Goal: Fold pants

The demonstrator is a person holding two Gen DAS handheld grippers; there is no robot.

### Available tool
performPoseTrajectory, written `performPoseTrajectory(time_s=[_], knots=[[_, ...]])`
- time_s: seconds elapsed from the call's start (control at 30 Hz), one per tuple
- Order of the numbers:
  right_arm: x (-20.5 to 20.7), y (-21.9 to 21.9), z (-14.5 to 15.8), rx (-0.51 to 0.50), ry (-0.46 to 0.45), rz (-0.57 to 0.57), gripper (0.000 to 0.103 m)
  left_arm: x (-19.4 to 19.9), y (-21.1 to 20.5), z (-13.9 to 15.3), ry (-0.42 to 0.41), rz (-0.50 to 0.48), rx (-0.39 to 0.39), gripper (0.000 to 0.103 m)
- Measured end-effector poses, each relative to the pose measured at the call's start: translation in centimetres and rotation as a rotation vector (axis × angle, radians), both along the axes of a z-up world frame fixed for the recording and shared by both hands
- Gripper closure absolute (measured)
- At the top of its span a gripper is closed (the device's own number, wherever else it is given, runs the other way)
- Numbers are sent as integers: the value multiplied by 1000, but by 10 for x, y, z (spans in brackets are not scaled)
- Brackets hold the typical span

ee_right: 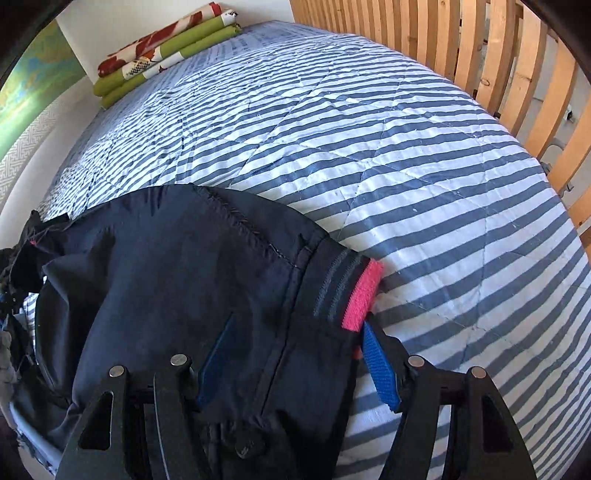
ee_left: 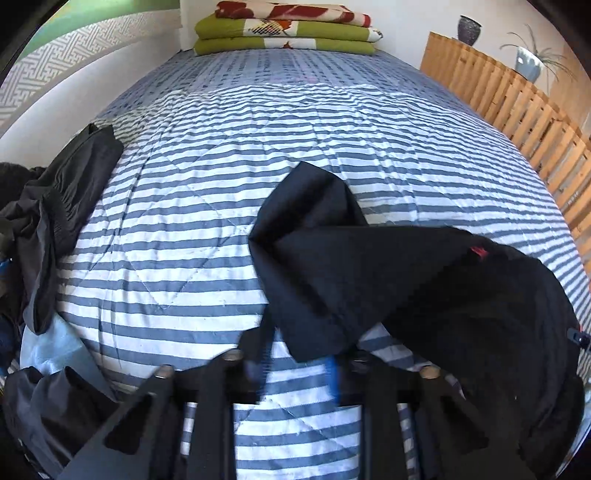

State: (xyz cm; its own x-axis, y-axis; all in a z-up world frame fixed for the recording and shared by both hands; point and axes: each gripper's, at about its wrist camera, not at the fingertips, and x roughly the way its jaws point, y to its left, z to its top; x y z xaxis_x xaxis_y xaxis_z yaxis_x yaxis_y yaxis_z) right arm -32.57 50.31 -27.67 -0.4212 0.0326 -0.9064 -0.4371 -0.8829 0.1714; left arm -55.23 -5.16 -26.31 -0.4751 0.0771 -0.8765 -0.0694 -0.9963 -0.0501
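A striped quilt (ee_left: 229,155) covers the bed, folded blankets (ee_left: 284,29) at its far end and a wooden slat rail (ee_right: 498,66) along one side. The dark pants (ee_right: 177,280) lie bunched on the quilt's near part, a pink strip (ee_right: 362,295) at their edge. The right gripper (ee_right: 295,365) stands apart, pants between its fingers. The left gripper (ee_left: 295,363) is blurred; its jaws read as together, beside the pants' edge.

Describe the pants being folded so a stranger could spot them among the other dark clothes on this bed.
Start at the striped bed cover. The pants lie at its near edge, right in front of the cameras. Unlike the dark clothes heaped at the left side, they carry a pink strip beside a grey zipper.
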Motion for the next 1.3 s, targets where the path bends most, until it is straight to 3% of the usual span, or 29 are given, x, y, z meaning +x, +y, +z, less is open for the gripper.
performPoseTrajectory(time_s=[0.17, 0.2, 0.27, 0.3, 0.33, 0.63, 0.8, 0.9, 1.0, 1.07, 1.1, 1.17, 1.2, 1.23, 1.3], knots=[[-16, -2, -4, 46, -1, 5, 34, 5, -17, 25, 70, -2, -9, 100], [-17, -5, -2, 64, 1, 11, 40, 8, -19, 31, 79, -7, -14, 100], [-17, -9, 3, 120, 1, 15, 67, 18, -23, 46, 93, -24, -12, 100], [-16, -9, 6, 131, 8, 14, 87, 23, -26, 55, 104, -36, -14, 100], [-13, -8, 12, 100, 38, 22, 98, 29, -26, 63, 120, -53, -23, 100], [14, -25, 71, 107, 189, 35, 99, 112, -58, 159, 246, -111, -77, 100], [49, -46, 127, 151, 319, 85, 99, 180, -98, 223, 314, -101, -72, 100], [66, -58, 161, 186, 404, 111, 99, 192, -119, 243, 298, -84, -63, 100], [56, -63, 177, 195, 441, 126, 99, 169, -122, 234, 254, -54, -104, 100], [30, -64, 173, 220, 423, 125, 99, 131, -118, 208, 172, -29, -134, 97], [13, -62, 166, 233, 403, 123, 99, 107, -114, 188, 116, -9, -165, 88], [-29, -56, 142, 251, 310, 162, 94, 79, -110, 159, 60, 72, -225, 73], [-45, -50, 128, 245, 238, 168, 87, 71, -104, 148, 39, 65, -194, 73], [-54, -44, 115, 244, 177, 142, 85, 71, -95, 141, 38, 35, -160, 73], [-50, -37, 104, 202, 161, 125, 85, 78, -67, 131, 49, -42, -180, 70]])
